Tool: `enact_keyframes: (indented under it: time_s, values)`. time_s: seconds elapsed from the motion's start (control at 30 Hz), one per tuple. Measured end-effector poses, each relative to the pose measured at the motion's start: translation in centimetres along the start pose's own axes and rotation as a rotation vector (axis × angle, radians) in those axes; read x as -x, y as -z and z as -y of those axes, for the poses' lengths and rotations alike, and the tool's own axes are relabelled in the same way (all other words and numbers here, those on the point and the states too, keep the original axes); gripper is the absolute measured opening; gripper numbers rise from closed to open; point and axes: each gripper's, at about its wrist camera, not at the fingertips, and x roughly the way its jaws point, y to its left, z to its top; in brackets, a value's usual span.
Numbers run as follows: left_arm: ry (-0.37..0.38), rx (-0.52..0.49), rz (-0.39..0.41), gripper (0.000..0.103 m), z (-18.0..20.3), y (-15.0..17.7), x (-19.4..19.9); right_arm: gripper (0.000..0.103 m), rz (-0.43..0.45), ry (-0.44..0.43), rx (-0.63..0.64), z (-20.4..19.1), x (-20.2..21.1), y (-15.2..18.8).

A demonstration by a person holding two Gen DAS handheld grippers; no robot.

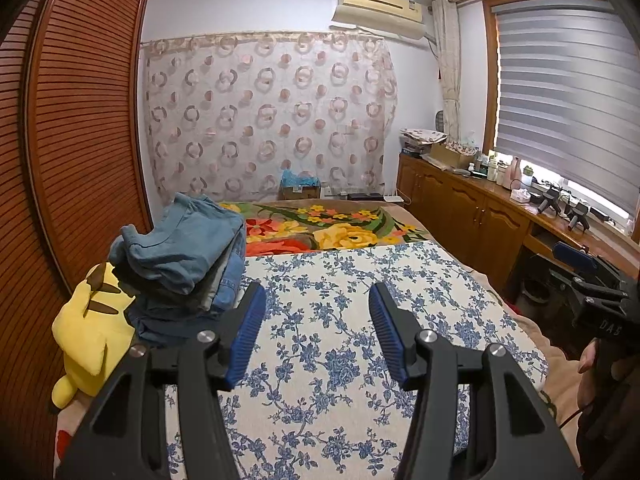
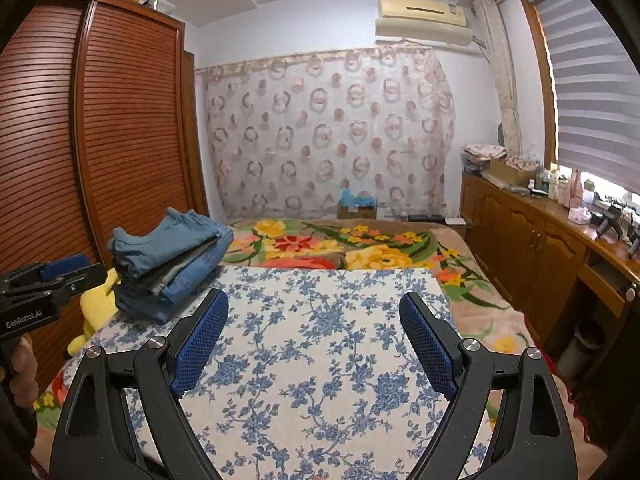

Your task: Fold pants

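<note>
Both grippers released, nothing between pads: left gripper, right gripper, over our blue-floral cloth. Folded pants stack sits far left beside yellow plush. Readable: "GenRobot.AI" on left gripper body, "DAS" on right.

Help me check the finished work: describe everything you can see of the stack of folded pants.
The stack of folded pants sits at the left edge of the blue-flowered cloth, beside the slatted wardrobe. Several folded pairs are piled up: dark blue denim below, grey layers between, a lighter blue, slightly rumpled pair on top. A yellow plush toy lies against its near left side. Neither tongs touch it.
</note>
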Motion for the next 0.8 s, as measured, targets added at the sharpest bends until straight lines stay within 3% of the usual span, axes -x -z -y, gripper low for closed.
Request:
enact_keyframes:
  time_s: [0.8]
  values:
    - [0.000, 0.000, 0.000, 0.055, -0.26, 0.01, -0.03, 0.089, 0.001, 0.005, -0.001, 0.21, 0.04, 0.18]
